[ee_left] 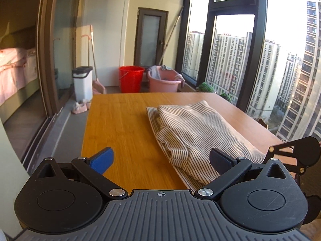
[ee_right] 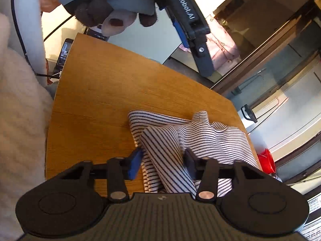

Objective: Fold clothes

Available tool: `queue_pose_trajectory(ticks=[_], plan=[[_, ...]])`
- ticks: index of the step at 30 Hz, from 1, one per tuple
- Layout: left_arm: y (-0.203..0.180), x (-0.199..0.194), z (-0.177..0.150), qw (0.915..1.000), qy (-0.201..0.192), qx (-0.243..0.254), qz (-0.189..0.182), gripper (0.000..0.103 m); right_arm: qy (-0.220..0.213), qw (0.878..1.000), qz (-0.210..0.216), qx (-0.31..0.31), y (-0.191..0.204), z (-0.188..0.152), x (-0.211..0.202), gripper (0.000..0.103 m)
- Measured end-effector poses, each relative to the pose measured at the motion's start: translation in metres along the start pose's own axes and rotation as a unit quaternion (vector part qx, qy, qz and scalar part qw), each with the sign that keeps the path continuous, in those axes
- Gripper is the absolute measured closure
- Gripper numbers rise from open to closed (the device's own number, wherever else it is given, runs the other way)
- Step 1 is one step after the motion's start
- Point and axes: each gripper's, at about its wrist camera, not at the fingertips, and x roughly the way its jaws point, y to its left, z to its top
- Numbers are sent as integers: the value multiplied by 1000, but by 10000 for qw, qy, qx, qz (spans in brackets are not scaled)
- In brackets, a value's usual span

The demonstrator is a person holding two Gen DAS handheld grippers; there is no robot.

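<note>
A cream garment with thin dark stripes (ee_left: 196,128) lies partly folded on the right half of the wooden table (ee_left: 120,124). My left gripper (ee_left: 160,156) hovers open above the table's near edge, its black finger over the garment's near corner, with nothing between the fingers. In the right wrist view a raised fold of the striped garment (ee_right: 210,138) runs between the fingers of my right gripper (ee_right: 162,158), and both pads press on it. A hand in a dark fingerless glove (ee_right: 96,10) holds the left tool above the table's far side.
Beyond the table stand a red bucket (ee_left: 130,78), a pink basin (ee_left: 163,80) and a white bin (ee_left: 82,84). Tall windows run along the right. A phone (ee_right: 64,54) lies off the table's far corner. The person's fleecy top (ee_right: 18,110) fills the left edge.
</note>
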Motion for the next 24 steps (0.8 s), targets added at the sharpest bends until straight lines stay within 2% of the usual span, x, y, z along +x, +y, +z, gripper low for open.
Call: queue_pose_trajectory(ticks=[1,3,6,8,11,13,14,15,16,17,18,19,20,21,22,24], plan=[[-4,-2,1,9997,-62,219,-33,0,13,9997,33,252,-6,1,0,79],[-17,-7,0,9961,-194,849,-143,0,-33,9929,275,1154,-34,2,-5,82],[-44,-5,-8,9785,-306,2012,-336,0,-288,9695,486,2384,-79,-4,-19,83],[-65,5,-17,9592,-299,2778,-434,0,-397,9560,631,2836,-95,-12,-22,84],[-94,28,-34,9190,-282,3894,-554,0,-467,9372,875,3343,-109,-23,-22,84],[-108,47,-42,8942,-291,4436,-523,0,-497,9289,1033,3521,-113,-30,-18,84],[-113,58,-45,8846,-314,4627,-482,0,-522,9265,1091,3564,-114,-33,-17,84],[-117,69,-47,8787,-359,4739,-456,0,-566,9255,1154,3561,-115,-36,-16,83],[-119,77,-47,8766,-419,4773,-440,0,-614,9257,1184,3540,-116,-39,-20,82],[-120,85,-45,8783,-469,4737,-442,0,-676,9261,1179,3519,-117,-41,-25,80],[-120,91,-43,8830,-478,4644,-487,0,-760,9281,1095,3476,-119,-45,-35,70],[-119,93,-41,8879,-475,4541,-563,1,-803,9340,878,3369,-121,-49,-47,50],[-118,94,-40,8922,-477,4444,-645,3,-813,9416,572,3218,-121,-53,-58,41],[-117,94,-38,8965,-479,4345,-726,11,-793,9486,230,3054,-120,-59,-70,31],[-116,94,-38,8991,-478,4278,-801,21,-716,9526,-5,2958,-119,-65,-80,31],[-115,92,-38,9047,-477,4142,-881,29,-481,9531,-318,2971,-119,-80,-90,31]])
